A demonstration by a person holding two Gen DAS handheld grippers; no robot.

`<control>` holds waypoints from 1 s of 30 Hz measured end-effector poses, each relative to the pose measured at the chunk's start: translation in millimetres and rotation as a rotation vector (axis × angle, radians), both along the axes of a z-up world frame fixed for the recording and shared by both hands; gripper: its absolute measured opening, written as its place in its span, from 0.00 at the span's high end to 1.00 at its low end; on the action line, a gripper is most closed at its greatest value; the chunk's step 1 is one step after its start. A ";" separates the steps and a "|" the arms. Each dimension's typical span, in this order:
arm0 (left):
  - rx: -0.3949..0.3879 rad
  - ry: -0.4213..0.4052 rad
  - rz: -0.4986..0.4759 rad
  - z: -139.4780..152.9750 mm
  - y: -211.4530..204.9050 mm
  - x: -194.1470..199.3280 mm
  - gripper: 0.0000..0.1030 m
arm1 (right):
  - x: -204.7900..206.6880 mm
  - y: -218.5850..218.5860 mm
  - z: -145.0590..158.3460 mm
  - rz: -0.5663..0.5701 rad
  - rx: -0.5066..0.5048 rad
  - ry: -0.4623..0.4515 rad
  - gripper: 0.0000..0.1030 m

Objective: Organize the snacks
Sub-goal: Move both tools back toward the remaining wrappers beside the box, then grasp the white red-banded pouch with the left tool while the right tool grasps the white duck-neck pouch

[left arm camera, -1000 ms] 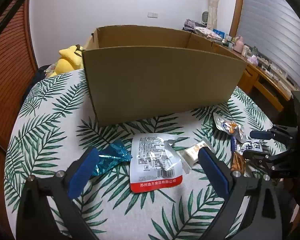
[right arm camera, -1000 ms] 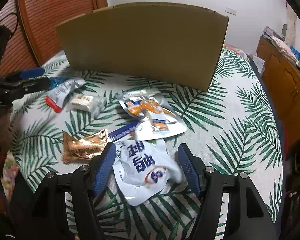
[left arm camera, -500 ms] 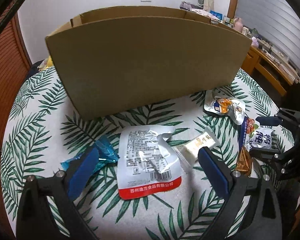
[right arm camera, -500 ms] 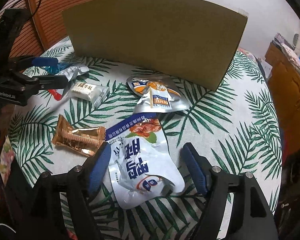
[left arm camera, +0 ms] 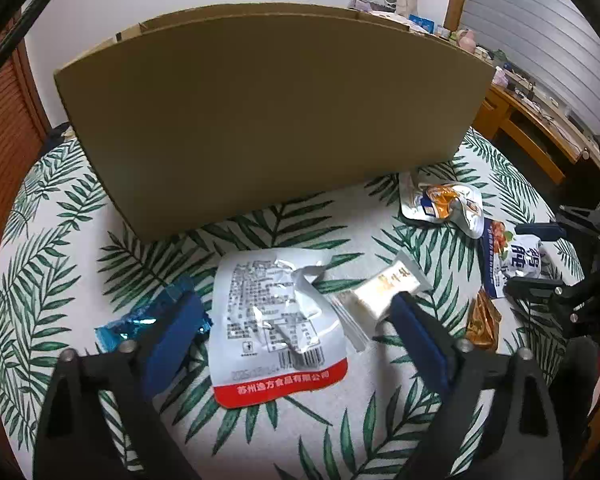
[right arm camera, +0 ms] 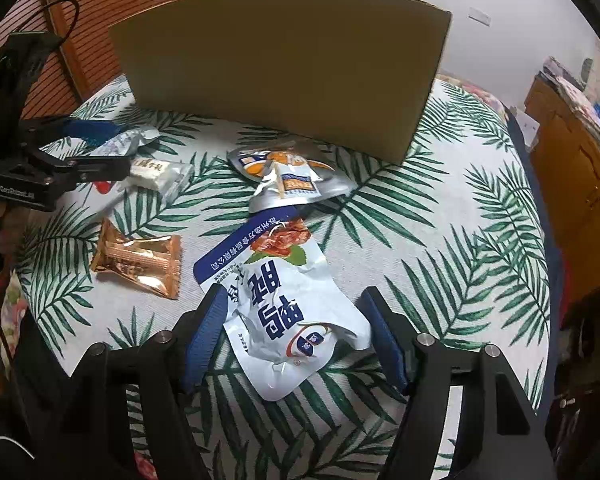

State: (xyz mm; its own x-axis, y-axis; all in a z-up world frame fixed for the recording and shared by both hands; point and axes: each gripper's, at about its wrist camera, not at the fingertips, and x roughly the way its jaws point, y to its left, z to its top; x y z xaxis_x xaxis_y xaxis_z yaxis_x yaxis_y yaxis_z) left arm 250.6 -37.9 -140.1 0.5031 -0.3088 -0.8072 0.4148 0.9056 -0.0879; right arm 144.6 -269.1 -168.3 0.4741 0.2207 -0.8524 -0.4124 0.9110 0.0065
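Note:
My left gripper (left arm camera: 296, 320) hangs low over a silver pouch with a red bottom strip (left arm camera: 276, 320). Its jaws are closing, with the pouch between them and the pads off it. The right pad sits over a white snack bar (left arm camera: 384, 288). My right gripper (right arm camera: 294, 328) straddles a white-and-blue pouch (right arm camera: 284, 304) that lies flat. Its jaws are closing too, the pads close to the pouch's edges without squeezing it. Behind the snacks stands a tall cardboard box (left arm camera: 268, 120) (right arm camera: 284, 72).
On the leaf-print tablecloth (right arm camera: 440, 248) lie a blue wrapper (left arm camera: 140, 320), an orange-and-silver pouch (right arm camera: 288, 178) and a gold wrapper (right arm camera: 140, 260). The left gripper (right arm camera: 100, 148) shows at the left of the right wrist view. A wooden desk (left arm camera: 540, 128) stands on the right.
My left gripper has moved forward and down toward the silver pouch, and the box fills more of its view. The right gripper has barely shifted over the white-and-blue pouch.

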 end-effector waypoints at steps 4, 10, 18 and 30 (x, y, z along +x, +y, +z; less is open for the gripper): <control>-0.011 0.004 -0.001 1.0 3.6 1.0 0.21 | 2.9 8.3 -0.8 0.032 -0.010 0.000 0.28; -0.055 0.017 0.031 6.0 17.1 5.6 0.41 | 2.3 11.2 -3.5 0.043 -0.006 -0.001 0.22; -0.187 0.074 0.094 10.3 38.8 15.3 0.41 | -1.0 10.8 -4.6 0.034 0.005 -0.018 0.19; -0.108 0.103 0.091 1.9 21.1 24.4 0.43 | -6.0 10.1 -7.3 0.025 0.031 -0.061 0.15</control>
State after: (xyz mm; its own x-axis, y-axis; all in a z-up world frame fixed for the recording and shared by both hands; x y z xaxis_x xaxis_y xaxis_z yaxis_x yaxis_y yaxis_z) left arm 275.0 -16.8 -138.2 0.4491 -0.3536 -0.8205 0.3151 0.9220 -0.2248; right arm 138.6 -259.0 -175.6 0.5190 0.2589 -0.8146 -0.4359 0.9000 0.0084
